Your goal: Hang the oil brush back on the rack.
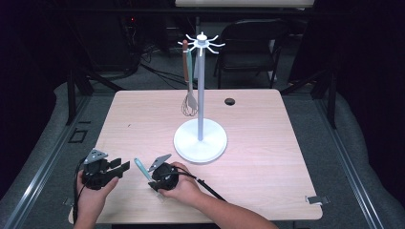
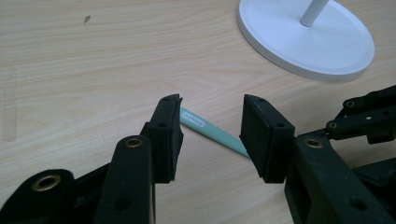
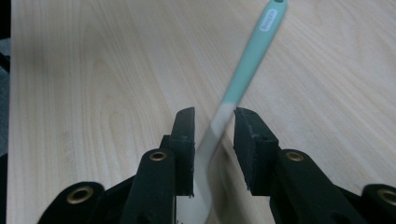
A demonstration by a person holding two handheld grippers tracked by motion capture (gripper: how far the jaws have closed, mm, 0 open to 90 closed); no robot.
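Note:
A utensil with a teal handle and a pale grey neck (image 3: 247, 70) lies on the wooden table near its front edge, left of the middle (image 1: 140, 166). My right gripper (image 3: 214, 114) reaches around the grey neck. The neck lies between the two pads with a thin gap on each side, so the jaws stand open around it. My left gripper (image 2: 212, 105) is open just left of the handle's tip, nothing between its pads. The handle (image 2: 210, 130) lies on the table beyond them. In the high view the left gripper (image 1: 119, 168) and right gripper (image 1: 152, 180) face each other.
A white utensil stand (image 1: 200, 140) with a round base, a tall pole and hooks on top rises at the table's middle (image 2: 306, 39). A whisk (image 1: 189, 107) and another long-handled tool hang from it. A black grommet (image 1: 229, 101) sits at the far edge.

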